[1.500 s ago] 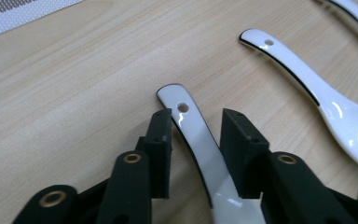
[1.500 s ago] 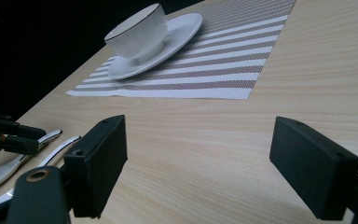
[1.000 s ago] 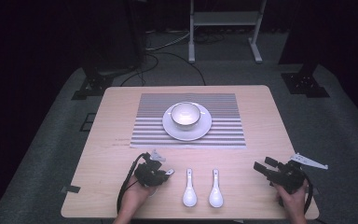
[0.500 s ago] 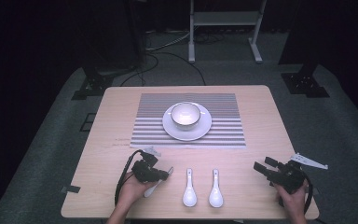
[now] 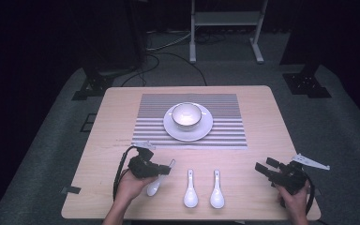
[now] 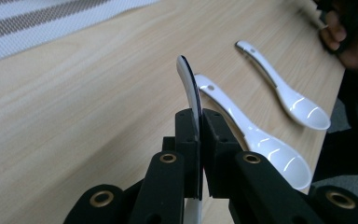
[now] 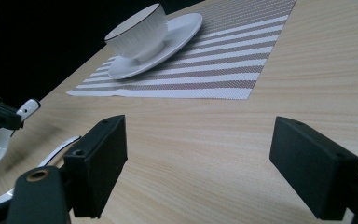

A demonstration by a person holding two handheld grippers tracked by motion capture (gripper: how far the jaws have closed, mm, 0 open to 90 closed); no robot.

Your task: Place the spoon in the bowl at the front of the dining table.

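The right hand-held gripper (image 7: 198, 172) holds its black jaws wide apart over the bare table (image 7: 205, 135). Beyond lies a striped mat (image 7: 223, 70) bearing a cup (image 7: 137, 35) on a saucer (image 7: 182, 28). A white spoon (image 7: 0, 140) shows at the left edge.

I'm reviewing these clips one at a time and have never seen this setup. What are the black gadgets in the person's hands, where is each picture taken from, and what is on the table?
There is no robot here: a person holds a hand-held two-jaw clamp in each hand. The high view looks down on the wooden table from above the person's side. The other two pictures come from small cameras riding on each clamp, looking along its black jaws.

On the table lie a striped placemat with a white cup standing on a saucer, and two white spoons side by side near the front edge.

The left gripper is clamped shut on the handle of a third spoon, which it holds on edge. The right gripper has its jaws wide apart with nothing between them, over the table's right front corner.
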